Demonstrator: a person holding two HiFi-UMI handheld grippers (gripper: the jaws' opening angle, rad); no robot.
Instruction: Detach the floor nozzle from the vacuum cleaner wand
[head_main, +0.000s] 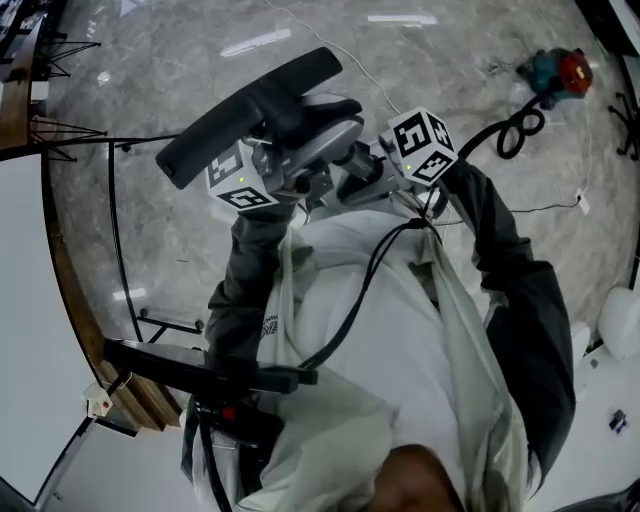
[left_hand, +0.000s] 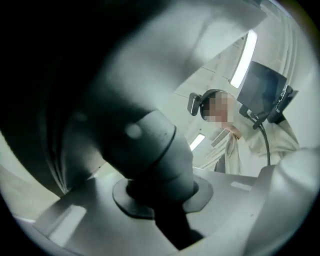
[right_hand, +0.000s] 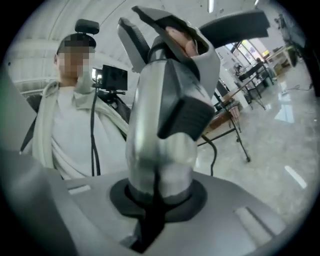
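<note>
The floor nozzle (head_main: 250, 105), a dark grey plastic bar, lies beyond your left gripper (left_hand: 159, 197), which clamps its grey neck (left_hand: 150, 145); your right gripper (right_hand: 152, 200) clamps the silver tube (right_hand: 150, 120) (pull apart along it).

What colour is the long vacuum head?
The vacuum head is black, with a grey neck. The head view shows it best.

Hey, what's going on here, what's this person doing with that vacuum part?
A person holds a vacuum's floor nozzle up in front of their chest with two grippers. The left hand-held gripper is clamped on the nozzle's grey neck, the right hand-held gripper on the silver wand end. The parts look joined, so the nozzle isn't off yet.
</note>
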